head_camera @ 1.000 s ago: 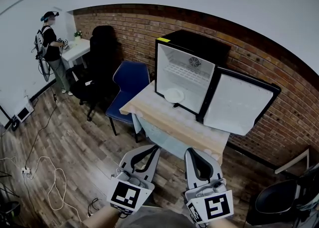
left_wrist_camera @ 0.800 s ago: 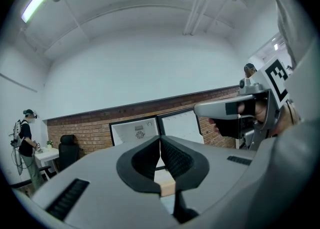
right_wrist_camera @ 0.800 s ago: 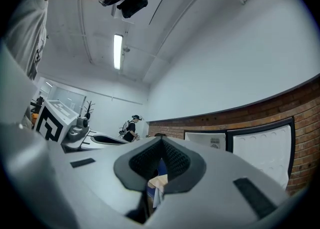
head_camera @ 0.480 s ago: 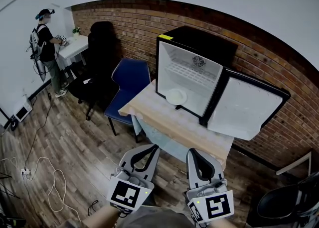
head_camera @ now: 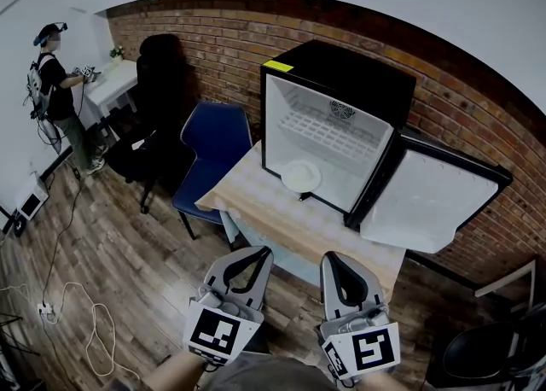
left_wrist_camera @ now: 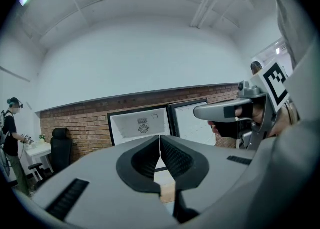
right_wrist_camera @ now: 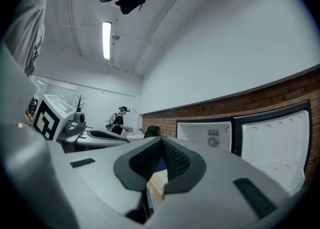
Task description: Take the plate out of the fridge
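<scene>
A black mini fridge stands on a wooden counter against a brick wall. The fridge door is swung wide open to the fridge's right, with its white inner side showing. A white plate lies flat on the floor of the fridge, close to the front edge and below the wire shelf. Nothing touches the plate.

Both grippers are held low in front of the fridge, well apart from it and short of the counter's near edge. The left gripper has its jaws pressed together with nothing between them; its own view shows the tips meeting in a thin line. The right gripper is also closed and empty, its ribbed pads meeting at the tip.

A blue chair stands just left of the fridge, tucked against the counter. A black office chair sits farther left of the fridge. Beyond it, far left of the fridge, a person stands with a backpack on. A white cable trails over the wooden floor left of the fridge.
</scene>
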Available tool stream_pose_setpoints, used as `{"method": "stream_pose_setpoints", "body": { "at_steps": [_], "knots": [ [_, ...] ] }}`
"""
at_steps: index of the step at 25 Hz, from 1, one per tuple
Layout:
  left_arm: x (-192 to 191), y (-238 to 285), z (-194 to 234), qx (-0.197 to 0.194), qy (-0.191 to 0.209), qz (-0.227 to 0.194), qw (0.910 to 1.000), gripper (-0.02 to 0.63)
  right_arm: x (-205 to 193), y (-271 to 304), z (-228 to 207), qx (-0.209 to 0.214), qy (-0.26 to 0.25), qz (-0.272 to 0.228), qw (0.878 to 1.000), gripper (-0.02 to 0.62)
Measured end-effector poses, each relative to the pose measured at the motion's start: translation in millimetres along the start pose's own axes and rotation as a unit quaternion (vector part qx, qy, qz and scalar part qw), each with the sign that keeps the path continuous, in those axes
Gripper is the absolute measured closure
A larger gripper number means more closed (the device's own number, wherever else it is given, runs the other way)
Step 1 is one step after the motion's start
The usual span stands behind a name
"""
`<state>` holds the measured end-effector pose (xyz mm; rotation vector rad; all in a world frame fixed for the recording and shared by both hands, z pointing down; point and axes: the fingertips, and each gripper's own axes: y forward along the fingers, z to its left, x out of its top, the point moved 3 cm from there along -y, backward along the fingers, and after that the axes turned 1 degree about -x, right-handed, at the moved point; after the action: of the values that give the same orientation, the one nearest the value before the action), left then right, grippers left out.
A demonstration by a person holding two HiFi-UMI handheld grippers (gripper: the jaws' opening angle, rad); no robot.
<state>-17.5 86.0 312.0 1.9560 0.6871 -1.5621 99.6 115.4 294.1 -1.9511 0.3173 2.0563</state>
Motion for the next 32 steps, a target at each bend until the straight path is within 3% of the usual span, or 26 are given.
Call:
{"method": "stream_pose_setpoints", "body": {
  "at_steps": [17, 25, 32],
  "knots": [
    [-19, 120, 132, -0.045, -0.024, 0.029, 0.9982, 0.586, -18, 167, -52, -0.051, 0.017, 0.045, 0.998, 0.566],
    [-31, 177, 174, -0.08, -0.035, 0.03, 0.9957, 0.586, -36, 222, -81, -0.08, 0.032, 0.067, 0.994, 0.566],
    [-49, 210, 194, -0.088, -0.071, 0.042, 0.9927, 0.586, -66, 244, -106, -0.103, 0.071, 0.09, 0.988, 0.565]
  ]
}}
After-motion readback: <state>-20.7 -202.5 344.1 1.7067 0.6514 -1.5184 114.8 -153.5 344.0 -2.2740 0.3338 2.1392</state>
